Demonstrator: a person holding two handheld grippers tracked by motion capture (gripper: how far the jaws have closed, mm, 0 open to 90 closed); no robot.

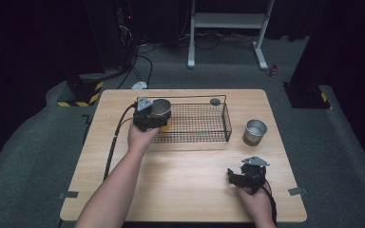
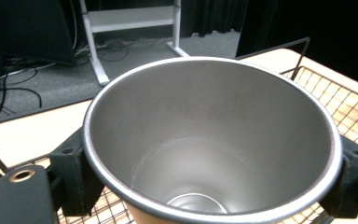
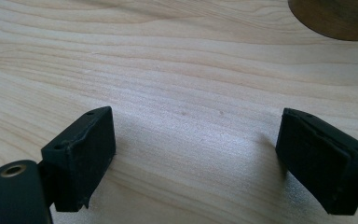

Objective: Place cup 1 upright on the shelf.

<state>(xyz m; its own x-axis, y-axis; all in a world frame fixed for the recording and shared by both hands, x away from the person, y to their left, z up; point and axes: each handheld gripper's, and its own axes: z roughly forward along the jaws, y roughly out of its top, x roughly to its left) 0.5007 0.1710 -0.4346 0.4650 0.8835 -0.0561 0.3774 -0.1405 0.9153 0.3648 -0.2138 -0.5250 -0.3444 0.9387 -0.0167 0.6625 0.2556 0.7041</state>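
A steel cup (image 1: 160,108) with a brown base hangs over the left end of a black wire basket (image 1: 227,121). My left gripper (image 1: 151,118) is shut on it, one jaw on each side of its wall. In the left gripper view the cup (image 2: 214,135) is upright with its mouth towards me and nothing inside, and the basket's mesh (image 2: 345,100) lies behind and below it. A second steel cup (image 1: 255,131) stands on the table to the right of the basket. My right gripper (image 1: 241,177) rests open near the front right of the table, its fingers (image 3: 81,154) spread over bare wood.
The wooden table (image 1: 185,180) has open room across its middle and front. A small dark disc (image 1: 215,101) sits by the basket's far rim. In the right gripper view the second cup's brown base (image 3: 335,18) shows ahead. A white metal stand (image 1: 228,21) is on the floor beyond.
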